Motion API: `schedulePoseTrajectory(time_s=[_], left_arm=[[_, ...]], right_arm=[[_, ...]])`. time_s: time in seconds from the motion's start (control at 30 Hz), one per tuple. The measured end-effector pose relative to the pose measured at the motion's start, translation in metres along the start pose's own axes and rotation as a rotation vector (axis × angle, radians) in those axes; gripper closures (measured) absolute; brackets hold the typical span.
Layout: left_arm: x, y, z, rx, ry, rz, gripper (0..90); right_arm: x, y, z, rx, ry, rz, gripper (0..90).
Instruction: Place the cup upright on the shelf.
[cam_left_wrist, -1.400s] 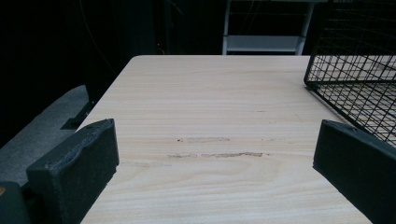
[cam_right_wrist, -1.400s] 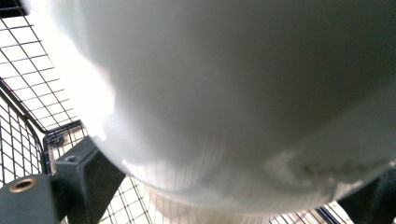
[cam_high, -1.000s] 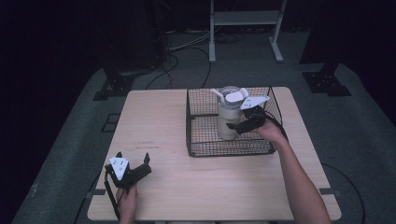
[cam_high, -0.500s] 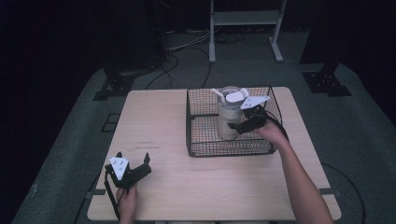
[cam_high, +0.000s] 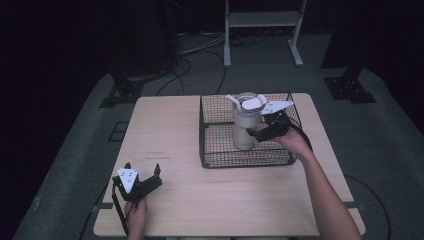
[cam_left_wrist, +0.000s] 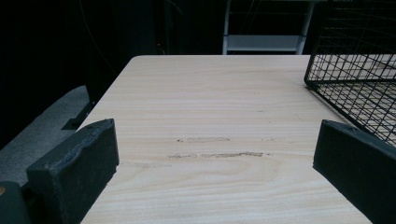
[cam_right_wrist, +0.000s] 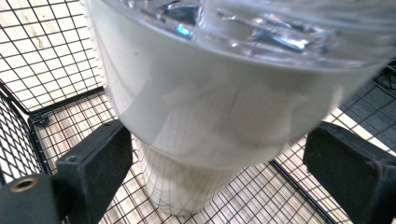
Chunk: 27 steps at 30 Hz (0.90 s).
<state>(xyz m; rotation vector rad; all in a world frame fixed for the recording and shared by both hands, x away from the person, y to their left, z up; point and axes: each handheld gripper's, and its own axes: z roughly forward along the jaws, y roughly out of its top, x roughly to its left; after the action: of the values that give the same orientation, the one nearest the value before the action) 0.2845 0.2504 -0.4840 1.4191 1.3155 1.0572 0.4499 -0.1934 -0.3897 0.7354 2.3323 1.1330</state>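
Tongs (cam_right_wrist: 219, 182) of the right hand, spread around the tumbler (cam_high: 246, 126) standing in the wire basket (cam_high: 210, 155), should close squarely below its lid, while the left tongs (cam_high: 142, 176) rest spread on the worktop (cam_high: 165, 130).

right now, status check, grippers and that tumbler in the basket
Left gripper open, idle on the table. Right gripper open, straddling the tumbler, not clamped. Tumbler upright inside wire basket. Basket walls hem it in.

A tumbler (cam_high: 245, 127) stands in the wire basket (cam_high: 210, 145) at the table's (cam_high: 175, 130) far right.
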Motion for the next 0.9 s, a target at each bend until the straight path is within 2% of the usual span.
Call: schedulePoseTrajectory(time_s=[0.33,0.73,0.9], left_arm=[[0.000,0.000,0.000,-0.002,-0.001,-0.002,0.0],[0.000,0.000,0.000,-0.002,-0.001,-0.002,0.0],[0.000,0.000,0.000,-0.002,-0.001,-0.001,0.0]], right_arm=[[-0.001,0.002,-0.014,0.021,0.002,0.065,8.1],[-0.003,0.003,-0.029,0.021,0.003,0.087,8.1],[-0.001,-0.001,-0.037,-0.004,0.013,0.099,8.1]])
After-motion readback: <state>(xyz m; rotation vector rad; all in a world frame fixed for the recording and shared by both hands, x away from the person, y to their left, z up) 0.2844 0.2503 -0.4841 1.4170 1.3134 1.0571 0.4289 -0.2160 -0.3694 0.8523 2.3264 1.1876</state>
